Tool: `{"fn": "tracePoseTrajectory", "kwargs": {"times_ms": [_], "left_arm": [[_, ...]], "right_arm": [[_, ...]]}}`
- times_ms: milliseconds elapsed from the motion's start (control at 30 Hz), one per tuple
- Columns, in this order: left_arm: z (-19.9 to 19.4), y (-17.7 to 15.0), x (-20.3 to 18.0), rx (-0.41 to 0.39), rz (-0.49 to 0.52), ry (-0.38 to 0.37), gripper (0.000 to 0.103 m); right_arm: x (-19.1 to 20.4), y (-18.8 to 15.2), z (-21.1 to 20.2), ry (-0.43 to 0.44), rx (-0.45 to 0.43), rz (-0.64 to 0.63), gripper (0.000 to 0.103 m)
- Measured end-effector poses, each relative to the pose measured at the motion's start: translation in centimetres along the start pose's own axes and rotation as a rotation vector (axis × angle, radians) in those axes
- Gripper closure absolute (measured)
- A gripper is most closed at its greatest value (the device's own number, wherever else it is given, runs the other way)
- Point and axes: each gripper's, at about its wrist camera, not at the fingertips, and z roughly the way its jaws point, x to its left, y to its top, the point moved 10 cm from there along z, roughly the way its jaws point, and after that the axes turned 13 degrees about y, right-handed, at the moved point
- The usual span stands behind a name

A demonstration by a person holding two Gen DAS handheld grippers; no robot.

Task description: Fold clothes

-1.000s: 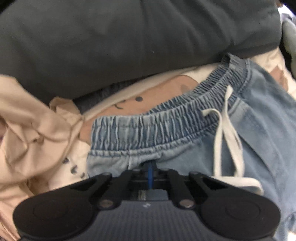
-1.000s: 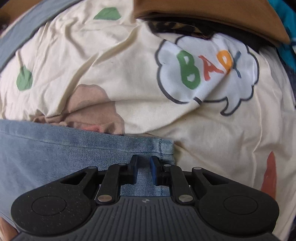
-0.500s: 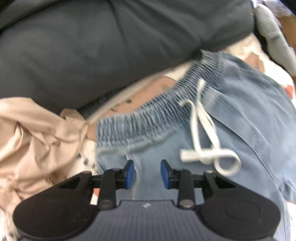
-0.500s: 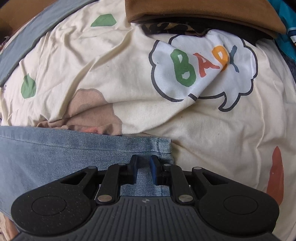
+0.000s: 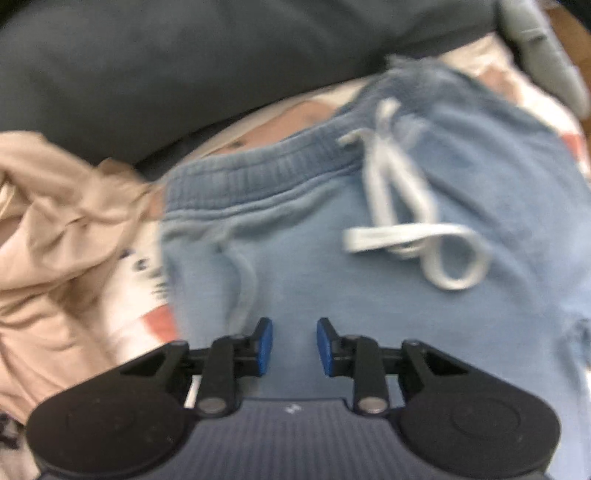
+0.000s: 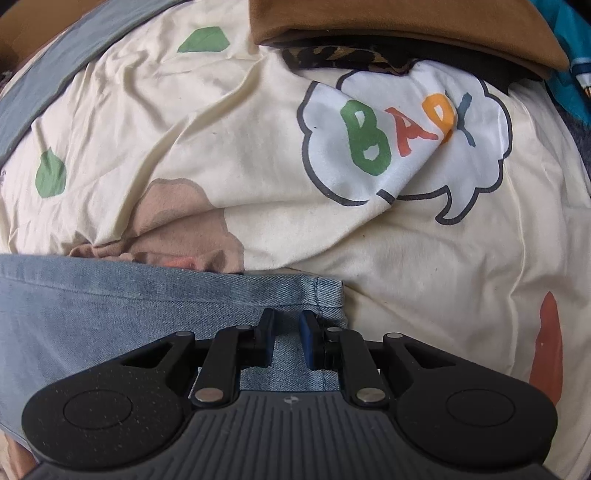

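While the left claw [image 5: 290, 347] hangs over the light-blue denim shorts [image 5: 369, 280], its blue pads stand apart and are closing, with bare denim showing in the gap and nothing pressed between them. The left wrist view is blurred. The shorts lie just ahead of and under that claw, spreading up and to the right. Their gathered elastic waistband [image 5: 266, 166] runs across the far edge, well ahead of the pads, and the white drawstring [image 5: 402, 225] lies looped on the denim, ahead and to the right of the claw, clear of it. A crumpled beige garment [image 5: 62, 236] sits to the left of the shorts, and a dark grey garment [image 5: 184, 66] fills the space beyond the waistband.

At the other end, the right claw [image 6: 288, 339] points down at the hemmed leg end of the shorts [image 6: 147, 306]. The hem corner [image 6: 328, 295] lies just ahead and slightly right of the pads, and the denim runs off to the left. Its pads stand a little apart with denim in the gap; I cannot tell whether they pinch the fabric.

The shorts rest on a cream printed sheet [image 6: 229, 122] with green leaf shapes and a speech bubble [image 6: 406, 144] holding coloured letters. A folded brown garment [image 6: 399, 26] lies at the top, well beyond the claw.
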Motion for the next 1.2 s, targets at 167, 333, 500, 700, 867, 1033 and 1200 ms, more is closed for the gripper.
{"fn": "tracePoseTrajectory", "kwargs": {"times_ms": [167, 333, 500, 700, 867, 1033, 1200], "left_arm": [[0.1, 0.7, 1.0, 0.016, 0.03, 0.06, 0.095], [-3.2, 3.6, 0.0, -0.029, 0.031, 0.029, 0.078], [-6.5, 5.9, -2.7, -0.076, 0.039, -0.031, 0.069], [-9.6, 7.8, -7.2, -0.127, 0.039, -0.12, 0.064], [-10.0, 9.3, -12.0, -0.152, 0.057, -0.187, 0.064], [-9.0, 9.5, -16.7, -0.145, 0.065, -0.233, 0.064], [-7.5, 9.1, -20.5, -0.143, 0.093, -0.24, 0.065]], "right_arm": [[0.1, 0.0, 0.1, 0.001, -0.006, 0.016, 0.082], [0.3, 0.1, -0.2, -0.009, 0.015, 0.056, 0.082], [1.0, 1.7, -2.4, -0.032, -0.014, 0.034, 0.081], [2.3, 3.4, -4.8, -0.001, -0.074, -0.036, 0.081], [4.7, 6.5, -5.1, 0.035, -0.123, -0.117, 0.081], [9.4, 10.4, -4.4, 0.088, -0.167, -0.225, 0.081], [15.0, 13.5, -2.8, 0.13, -0.171, -0.404, 0.081]]}}
